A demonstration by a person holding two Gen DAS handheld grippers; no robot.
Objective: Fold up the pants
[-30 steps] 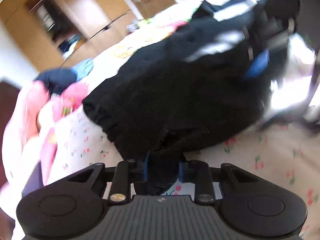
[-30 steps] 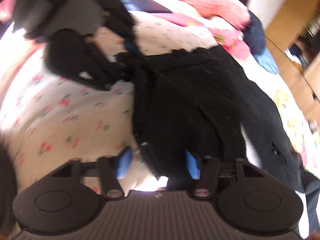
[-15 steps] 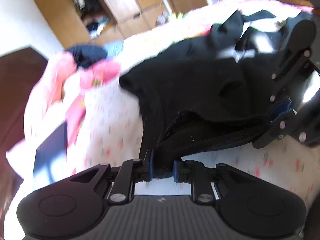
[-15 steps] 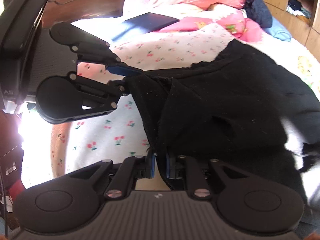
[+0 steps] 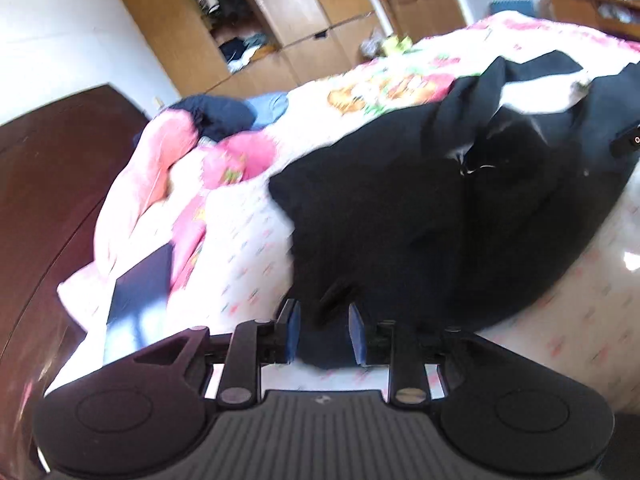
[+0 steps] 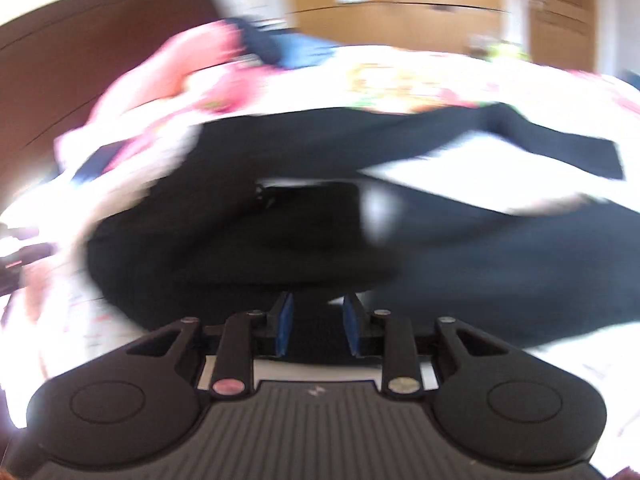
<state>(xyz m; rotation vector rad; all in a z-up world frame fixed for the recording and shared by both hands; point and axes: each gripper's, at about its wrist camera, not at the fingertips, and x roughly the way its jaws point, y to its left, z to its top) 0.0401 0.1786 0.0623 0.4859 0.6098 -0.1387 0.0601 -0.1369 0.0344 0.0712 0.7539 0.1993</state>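
Note:
Black pants (image 5: pixel 400 220) lie bunched across the flowered bed sheet (image 5: pixel 248 256). In the left wrist view, my left gripper (image 5: pixel 322 312) has a fold of the pants' near edge filling the gap between its blue pads. Its jaws are opening but still press on the cloth. The right wrist view is blurred with motion. It shows the pants (image 6: pixel 240 248) as a dark mass right in front of my right gripper (image 6: pixel 318 304). Those jaws are opening too. Cloth lies between them, and a bright gap shows beside the right pad.
A pink blanket (image 5: pixel 168 160) and dark blue clothes (image 5: pixel 216 116) are heaped at the head of the bed. A flat dark blue object (image 5: pixel 138 292) rests near the brown headboard (image 5: pixel 48 180). Wooden wardrobes (image 5: pixel 280 12) line the far wall.
Both grippers swung round with the pants' edge, and the right one rolled strongly. The right jaws, pinched tight on cloth half a second ago, now stand wider. The left jaws widened slightly.

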